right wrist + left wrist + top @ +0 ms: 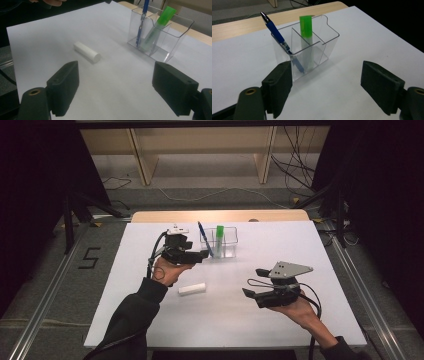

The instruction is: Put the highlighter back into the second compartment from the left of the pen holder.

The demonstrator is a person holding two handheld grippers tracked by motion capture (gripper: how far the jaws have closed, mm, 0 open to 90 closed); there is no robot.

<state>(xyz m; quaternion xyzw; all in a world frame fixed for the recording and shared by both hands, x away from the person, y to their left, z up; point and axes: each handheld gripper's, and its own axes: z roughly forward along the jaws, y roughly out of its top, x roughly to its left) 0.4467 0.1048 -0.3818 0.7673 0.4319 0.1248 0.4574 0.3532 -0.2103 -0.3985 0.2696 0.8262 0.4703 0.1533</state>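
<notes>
Desk (150, 320): white top, with a strip of bare wood showing along the far edge. Dark floor and metal rails lie to either side.

Clear holder (224, 242): stands upright in the far middle of the desk, set back from the far edge. Partitions divide it into compartments.

Blue pen (277, 35): leans in the holder's left compartment as the high view shows it, tip down, top tilted outward over the rim.

Green-capped marker (306, 40): stands nearly upright in the middle compartment, cap above the rim.

White cylinder (192, 289): lies on its side on open desk, nearer the person than the holder and well apart from it, between the two hands.

Left tongs (197, 256): held above the desk just left of the holder, pointing toward it. Released; jaws spread wide, nothing between them. In the left gripper view the left jaw sits near the holder's nearest corner; I cannot tell if they touch.

Right tongs (255, 282): held over the right half of the desk, pointing left toward the cylinder. Released; jaws spread wide, nothing held.

Open room: broad bare desk in front of the cylinder and along the near, left and right edges.
</notes>
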